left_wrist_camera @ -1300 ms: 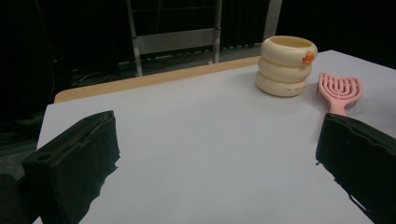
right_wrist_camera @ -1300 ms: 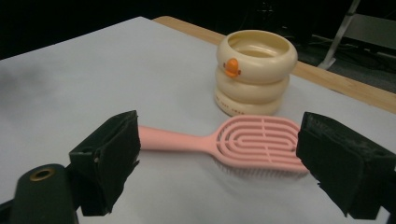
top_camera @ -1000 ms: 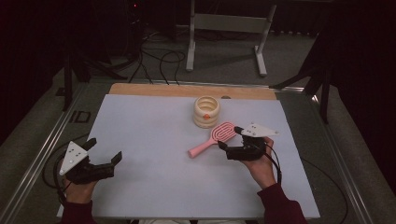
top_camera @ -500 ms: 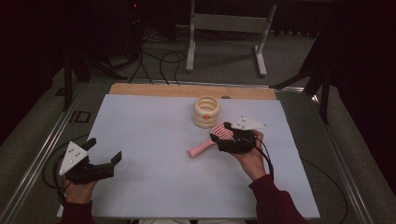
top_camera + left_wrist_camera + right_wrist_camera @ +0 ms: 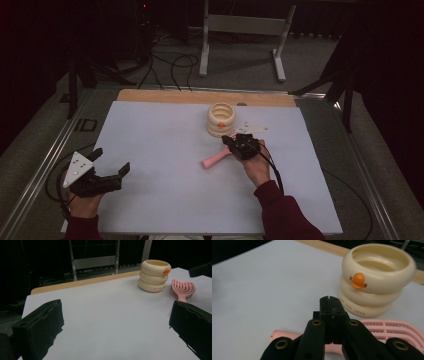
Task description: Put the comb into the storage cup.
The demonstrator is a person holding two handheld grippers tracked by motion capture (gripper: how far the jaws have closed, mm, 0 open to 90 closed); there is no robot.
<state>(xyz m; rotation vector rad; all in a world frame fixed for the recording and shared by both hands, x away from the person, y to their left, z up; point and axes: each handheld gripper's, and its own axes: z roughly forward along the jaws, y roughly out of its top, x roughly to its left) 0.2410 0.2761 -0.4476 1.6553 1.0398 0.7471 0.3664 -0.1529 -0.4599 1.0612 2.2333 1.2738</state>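
A pink hairbrush [image 5: 215, 159] lies flat on the white table, its head toward a cream ring-shaped cup [image 5: 221, 119] with an orange duck bill. My right gripper [image 5: 227, 140] hovers over the brush head, jaws pressed together with nothing between them. In the right gripper view the shut gripper [image 5: 331, 301] points at the cup [image 5: 377, 277], with the brush [image 5: 387, 326] lying underneath. My left gripper [image 5: 111, 161] rests open at the table's front left. In the left gripper view it [image 5: 115, 322] frames bare table, with the cup [image 5: 155, 275] and brush [image 5: 182, 288] far off.
The white sheet [image 5: 160, 150] covers a table with a wooden strip [image 5: 165, 96] along its far edge. Metal rails run down both sides. A metal stand [image 5: 245, 30] and cables lie on the floor beyond.
My right gripper has moved left from beside the brush to over its head, toward the cup. The left gripper and the brush have stayed put.
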